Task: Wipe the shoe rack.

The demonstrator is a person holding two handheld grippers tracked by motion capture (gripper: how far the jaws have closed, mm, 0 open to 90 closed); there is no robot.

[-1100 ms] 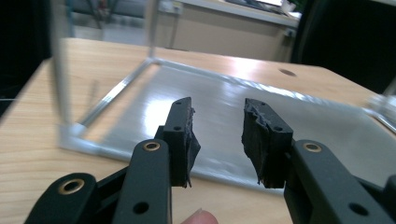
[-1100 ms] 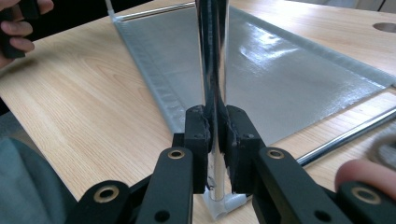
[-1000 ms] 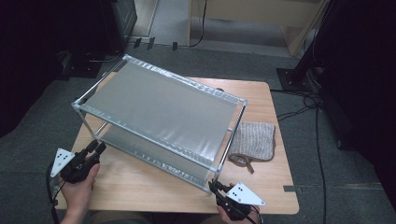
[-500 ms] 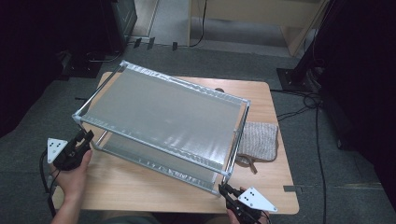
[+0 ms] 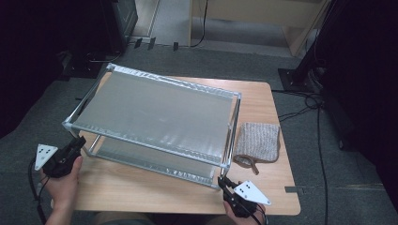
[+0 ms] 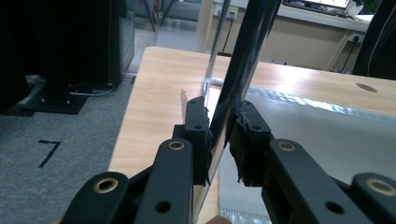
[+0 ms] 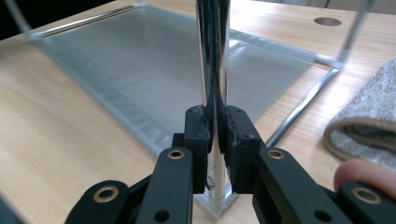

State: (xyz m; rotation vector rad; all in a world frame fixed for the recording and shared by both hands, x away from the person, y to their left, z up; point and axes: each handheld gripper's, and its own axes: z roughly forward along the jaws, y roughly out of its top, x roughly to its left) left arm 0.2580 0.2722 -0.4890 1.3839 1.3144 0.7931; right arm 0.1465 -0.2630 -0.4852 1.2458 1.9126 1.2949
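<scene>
**Two-tier metal rack: both near posts gripped, handling assessed**

As both near corner posts are now in the jaws, the rack is held at two points on the person's side of the counter (image 5: 141, 187).

Nearest, the right gripper (image 5: 224, 183) has its jaws pressed tight on the chrome post (image 7: 212, 93) at the near right corner, low down, just above the foot. The pads meet the tube squarely in the right gripper view. The left gripper (image 5: 79, 142) holds the near left post (image 6: 243, 70). Its jaws have just been closing, and in the left gripper view the pads sit against the tube, which runs at a slant between them.

Next comes the rack (image 5: 155, 112) itself. It stands on the counter, turned at an angle, with its left end overhanging the counter edge. It has an upper and a lower perforated shelf on four thin posts.

Judgement on handling: the frame is stiff and will move as one piece. It looks light for its bulk, but wide and awkward. The polished tube is round and slippery, so it may turn or slide within the pads. A hold close under a shelf corner would check sliding better than one at mid-post. Both ends should travel together to avoid racking the frame.

Farther right, a folded knitted cloth (image 5: 258, 143) lies on the counter just beside the rack's right end, apart from it.
</scene>
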